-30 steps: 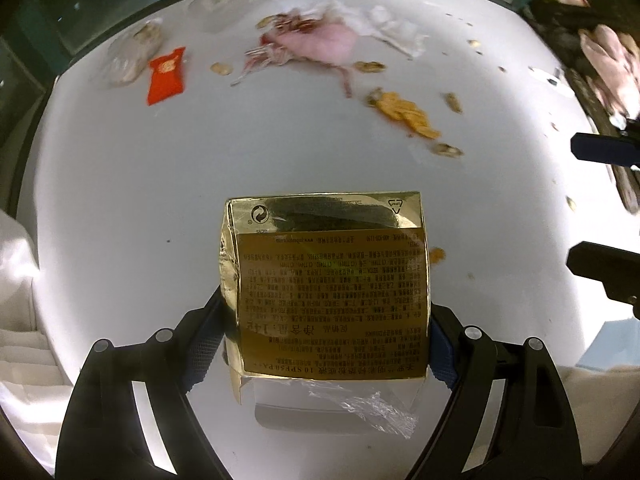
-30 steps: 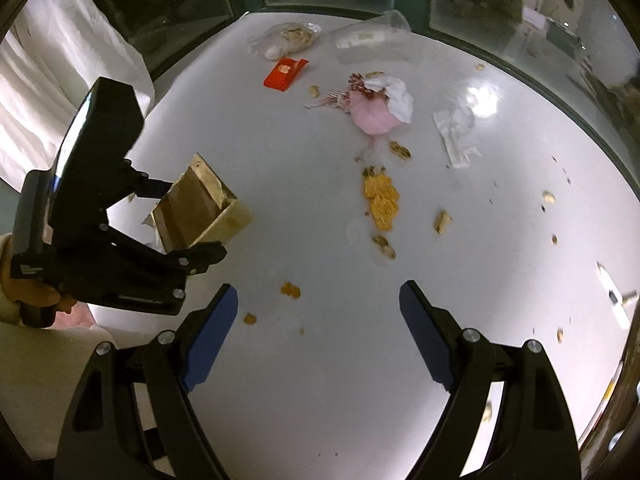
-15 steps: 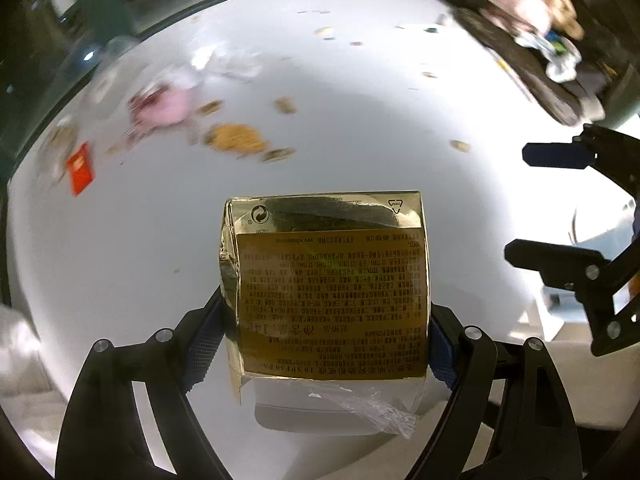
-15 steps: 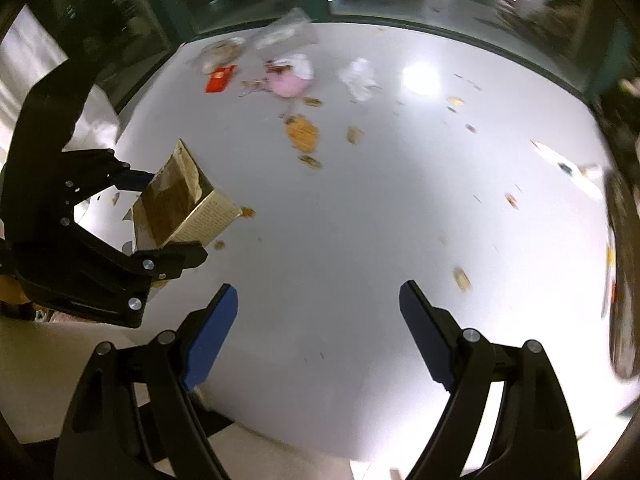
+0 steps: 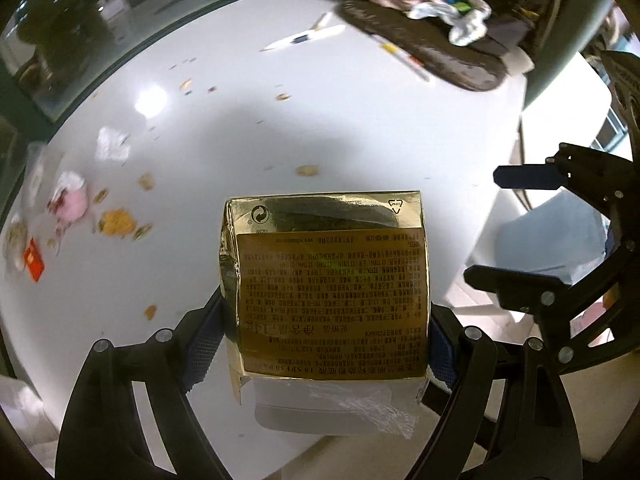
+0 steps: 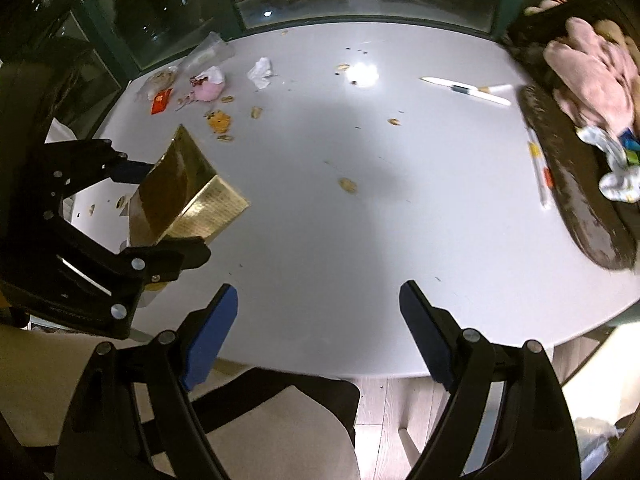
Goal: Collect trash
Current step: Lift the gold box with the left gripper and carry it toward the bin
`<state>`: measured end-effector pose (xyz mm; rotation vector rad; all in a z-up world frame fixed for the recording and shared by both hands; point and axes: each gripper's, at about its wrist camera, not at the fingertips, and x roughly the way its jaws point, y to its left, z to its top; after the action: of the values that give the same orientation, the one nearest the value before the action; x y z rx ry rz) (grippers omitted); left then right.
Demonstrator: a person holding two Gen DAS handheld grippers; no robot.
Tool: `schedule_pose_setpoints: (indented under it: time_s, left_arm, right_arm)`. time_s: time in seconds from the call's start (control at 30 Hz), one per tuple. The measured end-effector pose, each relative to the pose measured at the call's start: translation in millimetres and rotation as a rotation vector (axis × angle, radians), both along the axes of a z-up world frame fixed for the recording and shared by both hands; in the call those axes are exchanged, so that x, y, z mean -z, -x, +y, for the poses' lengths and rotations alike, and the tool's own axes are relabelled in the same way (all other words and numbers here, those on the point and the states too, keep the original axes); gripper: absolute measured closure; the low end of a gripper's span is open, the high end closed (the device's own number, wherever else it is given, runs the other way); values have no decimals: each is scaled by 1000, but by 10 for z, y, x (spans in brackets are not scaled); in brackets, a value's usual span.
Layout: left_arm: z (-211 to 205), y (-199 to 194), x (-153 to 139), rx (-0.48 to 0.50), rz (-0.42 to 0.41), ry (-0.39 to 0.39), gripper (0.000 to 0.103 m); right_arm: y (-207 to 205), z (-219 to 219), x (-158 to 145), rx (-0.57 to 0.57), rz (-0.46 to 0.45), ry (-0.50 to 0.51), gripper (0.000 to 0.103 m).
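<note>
Two left fingers (image 5: 204, 344) clamp gold box (image 5: 328, 280) sides; right gripper (image 6: 316, 320) empty.

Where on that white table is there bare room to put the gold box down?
The widest bare stretch of the white round table lies between the gold cardboard box and the dark fuzzy mat. The far left corner is crowded around the pink wad and red wrapper.

Dim overhead light, glare on white table (image 6: 360, 208), blurred, bowed edges.

gold box (image 5: 332, 280) — glossy foil card | table (image 6: 360, 220) — smooth glossy white | pads (image 6: 208, 336) — ribbed blue
</note>
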<state>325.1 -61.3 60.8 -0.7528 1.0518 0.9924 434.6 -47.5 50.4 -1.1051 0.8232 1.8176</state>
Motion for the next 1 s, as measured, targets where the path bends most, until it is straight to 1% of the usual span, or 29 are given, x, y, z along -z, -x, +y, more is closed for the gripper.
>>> schedule_pose_setpoints:
  time_s: [0.13,0.2,0.3,0.43,0.53,0.7,0.83,0.9,1.0]
  left_arm:
    - [-56,-351,-86,38,1,-14,21]
    - [-69,-509,-111,47,-3,-18,21]
    - [-88,-763,-144,60,-26,-10,21]
    - [-144,-1184,-248,129,-38,-31,21]
    - [-165,-1477,-326,194,-36,-47,21]
    - [-170,-1855,-405,319,-34,-51,21]
    - [-143,-2080,-421,433,-41,-29,21]
    - [-133,-2193,-427,492,-49,-16,21]
    - [-180,-2379,-440,608,-44,-19,21]
  right_arm:
    - [-285,-95,-40,34,5,-13,23]
    - [-489,-137,-57,56,5,-18,23]
    - [-755,-212,-96,98,2,-26,23]
    - [-1103,-346,-187,150,6,-45,23]
    - [-1323,-459,-258,202,1,-58,23]
    - [-1722,-642,-358,353,3,-60,23]
    - [-1922,-809,-401,466,-7,-63,23]
    - [-2015,-906,-414,545,-10,-58,23]
    - [-2112,-1051,-449,651,0,-66,23]
